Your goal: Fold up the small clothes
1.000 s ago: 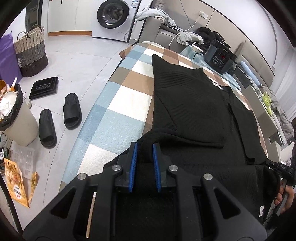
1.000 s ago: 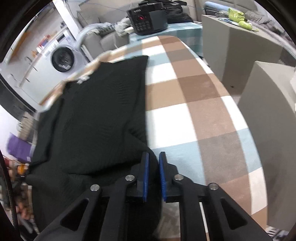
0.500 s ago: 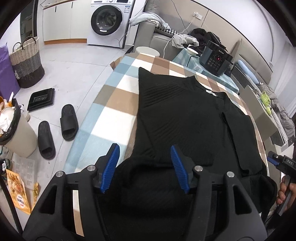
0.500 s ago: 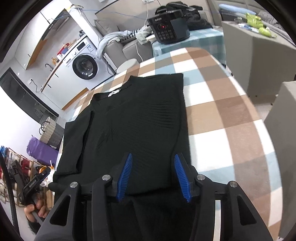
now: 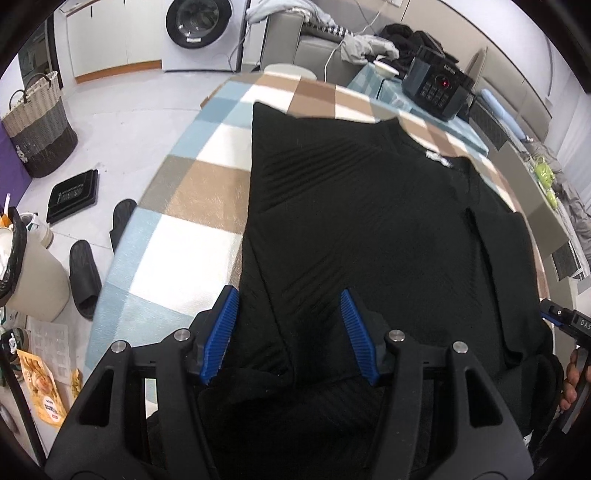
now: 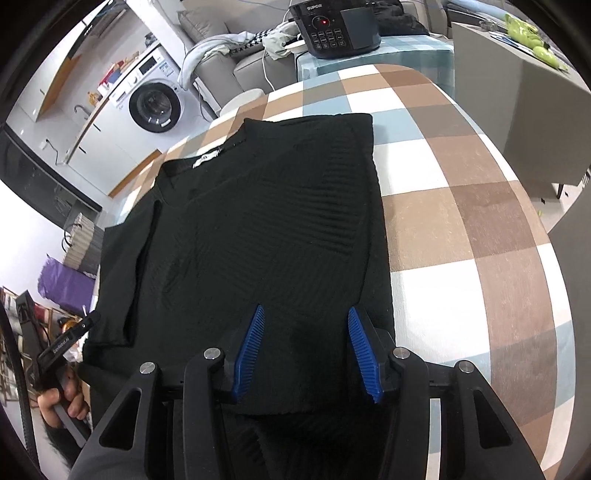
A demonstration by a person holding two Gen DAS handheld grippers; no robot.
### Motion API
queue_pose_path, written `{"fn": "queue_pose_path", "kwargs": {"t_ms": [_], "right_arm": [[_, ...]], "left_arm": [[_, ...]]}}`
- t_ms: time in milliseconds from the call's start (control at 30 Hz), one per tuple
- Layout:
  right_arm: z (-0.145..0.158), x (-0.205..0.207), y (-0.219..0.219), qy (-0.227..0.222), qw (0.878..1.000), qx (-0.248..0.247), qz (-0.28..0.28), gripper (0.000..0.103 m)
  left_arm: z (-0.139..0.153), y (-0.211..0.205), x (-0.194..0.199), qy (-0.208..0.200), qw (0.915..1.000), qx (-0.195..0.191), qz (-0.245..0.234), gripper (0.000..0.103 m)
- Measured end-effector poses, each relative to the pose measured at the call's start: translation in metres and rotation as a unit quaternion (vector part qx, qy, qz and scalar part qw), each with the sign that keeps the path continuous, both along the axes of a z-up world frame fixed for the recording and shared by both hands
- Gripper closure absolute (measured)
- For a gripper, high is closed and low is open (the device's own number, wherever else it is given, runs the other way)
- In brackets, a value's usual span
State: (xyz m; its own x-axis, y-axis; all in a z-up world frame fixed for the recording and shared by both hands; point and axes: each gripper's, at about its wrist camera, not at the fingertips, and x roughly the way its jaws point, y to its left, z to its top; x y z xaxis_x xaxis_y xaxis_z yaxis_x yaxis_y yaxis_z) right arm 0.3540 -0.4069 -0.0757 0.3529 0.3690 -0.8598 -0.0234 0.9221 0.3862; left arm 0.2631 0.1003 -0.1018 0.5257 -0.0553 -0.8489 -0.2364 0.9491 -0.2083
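Note:
A black ribbed knit top [image 5: 362, 221] lies flat on the checked table [image 5: 192, 184], neck label at the far end, its sides folded inward. It also shows in the right wrist view [image 6: 266, 236]. My left gripper [image 5: 290, 332] is open and empty above the near left part of the garment. My right gripper [image 6: 306, 350] is open and empty above the near right part. The near hem hangs over the table edge below both grippers.
A black rice cooker [image 6: 336, 26] stands on a side table beyond the far end. A grey cabinet [image 6: 517, 110] stands right of the table. On the floor at left are slippers [image 5: 85, 277], a bin [image 5: 26, 273] and a woven basket [image 5: 37, 129].
Both grippers were shut on the garment's near edge one second ago. They have opened, let the fabric go and pulled back and up; the folded layer now lies flat.

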Motion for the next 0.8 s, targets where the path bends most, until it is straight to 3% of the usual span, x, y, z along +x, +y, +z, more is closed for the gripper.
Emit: {"fn": "queue_pose_path", "kwargs": {"t_ms": [167,267,400,800], "right_arm": [[-0.005,0.002,0.008,-0.006,1.0,-0.017,0.012,0.054],[-0.006,0.002,0.011,-0.012,0.999,-0.025,0.019,0.058],[-0.012,0.003,0.014,-0.015,0.998,-0.054,0.022,0.102],[-0.014,0.021,0.014,-0.026,0.997,-0.066,0.013,0.102]], "left_arm": [[-0.009,-0.003,0.005,-0.004,0.9999,0.011,-0.003,0.052],[-0.012,0.0,0.006,-0.011,0.9999,-0.001,-0.003,0.086],[-0.013,-0.003,0.007,-0.019,0.9997,-0.002,-0.011,0.092],[-0.015,-0.01,0.029,-0.026,0.9995,0.005,-0.016,0.092]]}}
